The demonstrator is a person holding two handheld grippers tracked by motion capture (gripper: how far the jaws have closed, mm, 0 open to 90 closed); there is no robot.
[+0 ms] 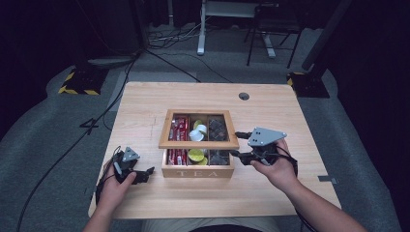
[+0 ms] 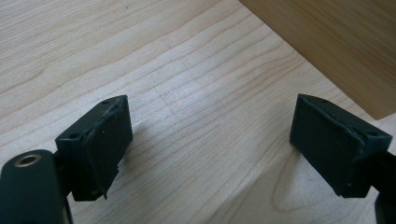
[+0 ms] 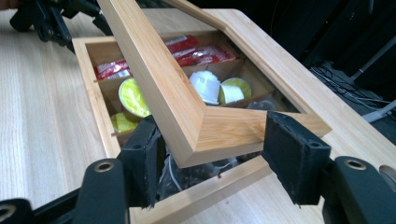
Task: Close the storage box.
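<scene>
While my right gripper (image 3: pixel 212 158) straddles the near right corner of the tea box's lid (image 3: pixel 187 112), jaws parted and seemingly not pinching it, the half-raised lid could drop onto the tea box (image 1: pixel 197 171). Left of the box, my left gripper (image 2: pixel 210 144) rests spread and empty.

Hidden and cut-off parts around the tea box

The raised lid (image 3: pixel 187 112) covered part of the dark packets (image 3: pixel 196 175) in the tea box (image 1: pixel 197 171), so their kind could not be told. In the left gripper view, the box wall (image 2: pixel 336 42) was cut off by the picture's edge. The red sachets (image 1: pixel 180 129) were too small to read.
</scene>
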